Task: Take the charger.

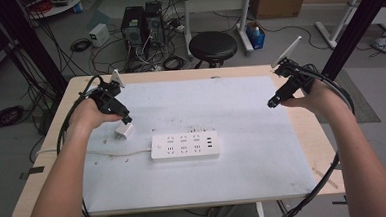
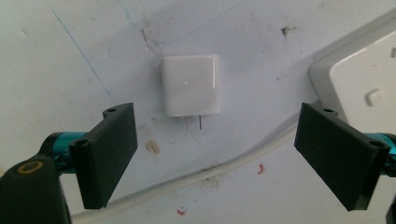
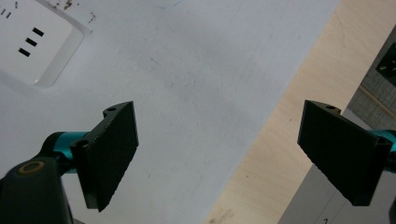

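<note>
A wooden table (image 1: 302, 128) holds a white board (image 1: 253, 150), with a white power strip (image 1: 184, 145) near its middle and a small white plug (image 2: 190, 85) just left of it, right under the wide-open left gripper (image 2: 215, 151), while the right gripper (image 3: 217, 154), open too, hangs over the board's right edge.

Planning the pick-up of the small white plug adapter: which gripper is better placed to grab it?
Left. The left gripper hangs open right over the small white square plug adapter, which sits centred between its jaws. The right gripper is open too, but far off near the table's right edge.
</note>
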Available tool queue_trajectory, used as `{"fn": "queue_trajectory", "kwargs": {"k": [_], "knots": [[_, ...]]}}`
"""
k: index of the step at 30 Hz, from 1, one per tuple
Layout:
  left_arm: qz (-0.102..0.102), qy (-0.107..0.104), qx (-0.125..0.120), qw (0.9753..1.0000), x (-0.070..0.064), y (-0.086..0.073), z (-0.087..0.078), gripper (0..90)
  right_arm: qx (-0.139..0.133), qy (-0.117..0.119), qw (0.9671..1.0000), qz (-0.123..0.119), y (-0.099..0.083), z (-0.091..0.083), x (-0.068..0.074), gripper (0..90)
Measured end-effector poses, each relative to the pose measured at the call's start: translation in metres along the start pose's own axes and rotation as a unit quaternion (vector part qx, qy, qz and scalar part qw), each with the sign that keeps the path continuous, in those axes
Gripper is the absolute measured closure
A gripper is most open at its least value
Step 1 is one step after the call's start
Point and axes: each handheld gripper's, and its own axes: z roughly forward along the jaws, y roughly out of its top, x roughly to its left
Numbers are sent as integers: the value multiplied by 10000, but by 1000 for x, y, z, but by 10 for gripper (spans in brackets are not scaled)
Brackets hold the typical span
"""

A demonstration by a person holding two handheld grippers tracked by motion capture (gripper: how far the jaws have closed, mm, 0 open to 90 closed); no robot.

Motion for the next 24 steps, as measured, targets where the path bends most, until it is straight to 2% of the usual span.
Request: {"fn": "queue_trajectory", "kwargs": {"k": [10,17,24], "knots": [[27,215,254,9994,1,1,32,133,4,26,10000,-51,2,6,5,118],[-14,147,385,9991,1,1,51,133,-6,27,10000,-63,1,7,5,118],[-38,213,488,9986,0,2,62,138,-1,45,10000,-39,-1,9,4,118]]}}
